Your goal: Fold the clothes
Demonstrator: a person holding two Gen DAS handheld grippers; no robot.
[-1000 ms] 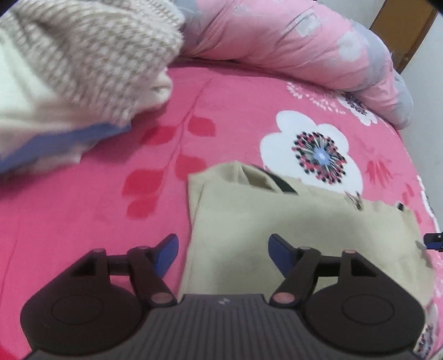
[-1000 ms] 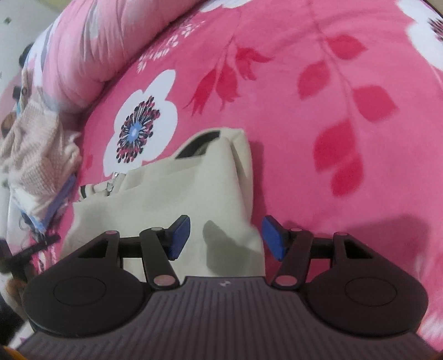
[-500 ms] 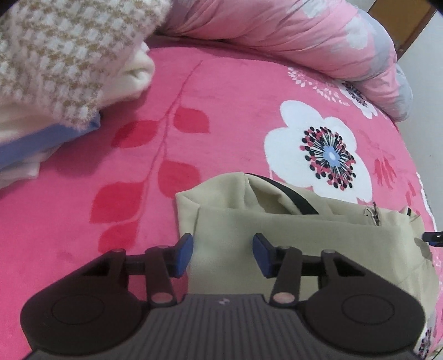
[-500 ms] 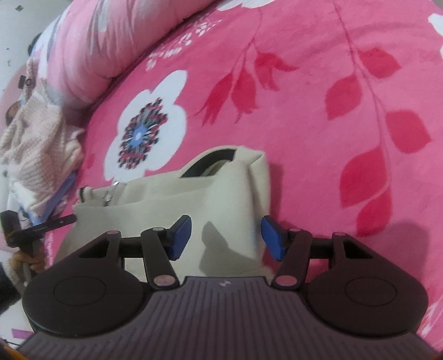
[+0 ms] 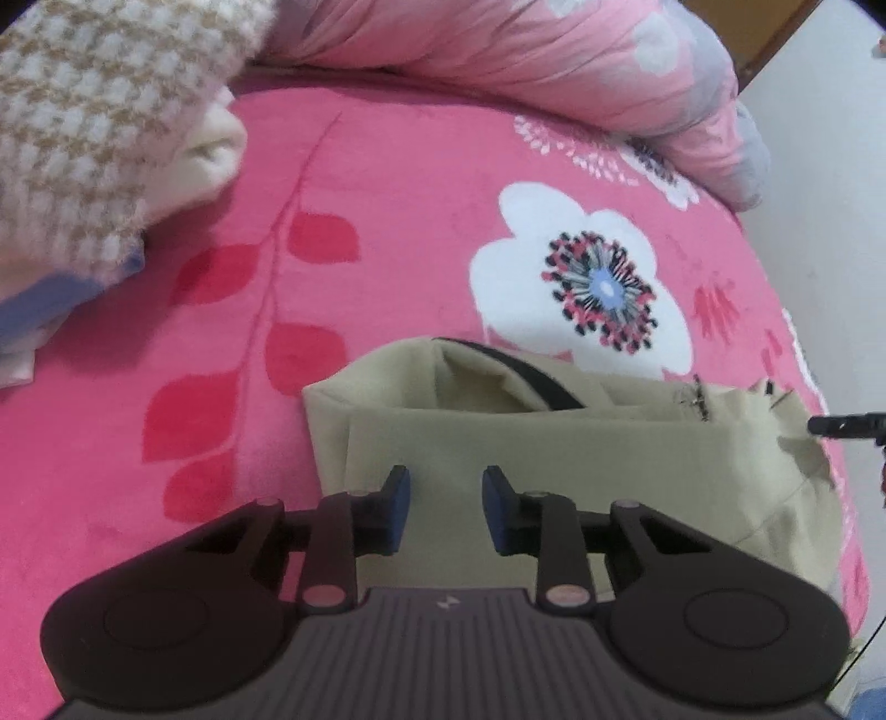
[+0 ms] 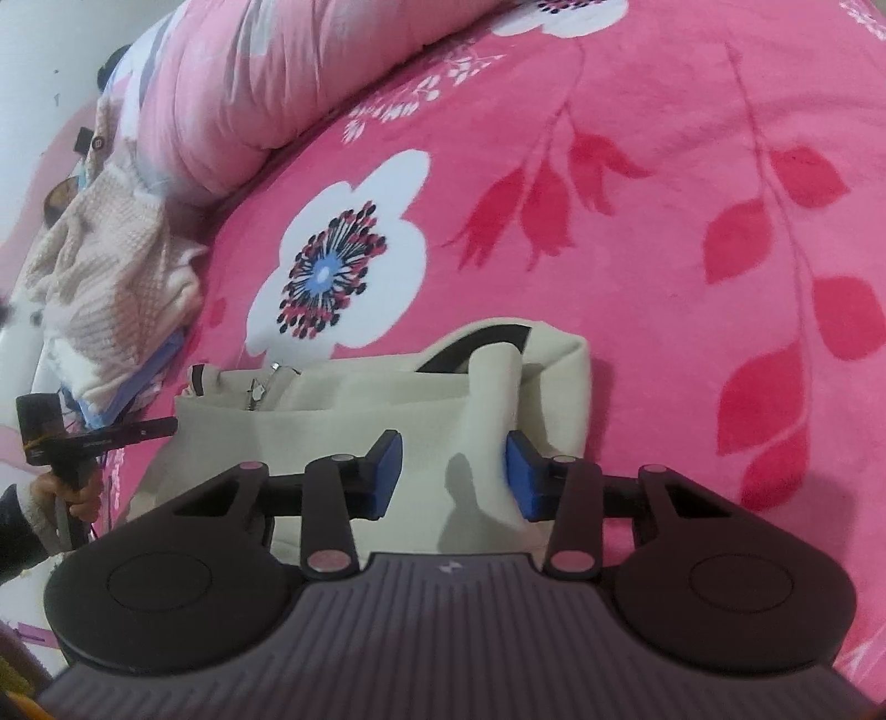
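I have the beige garment (image 5: 581,443) lying on the pink flowered bed (image 5: 221,443), already doubled into a compact block with its zip and dark collar band at the far edge, so it could be partway folded or close to finished. My left gripper (image 5: 446,509) sits over its near left part with the fingers a modest gap apart and nothing between them; my right gripper (image 6: 451,476) hangs over the near right part, fingers somewhat wider, also holding nothing. My worry is pinching only the top layer: the cloth looks soft and thick, so a shallow grab could drag one ply and spoil the stack. The bed edge (image 5: 803,387) runs close along one side, so a pull that way could slide the garment off. The heap of knitwear (image 5: 99,138) crowds the opposite side, with the rolled quilt (image 5: 526,50) beyond; open bed lies between.
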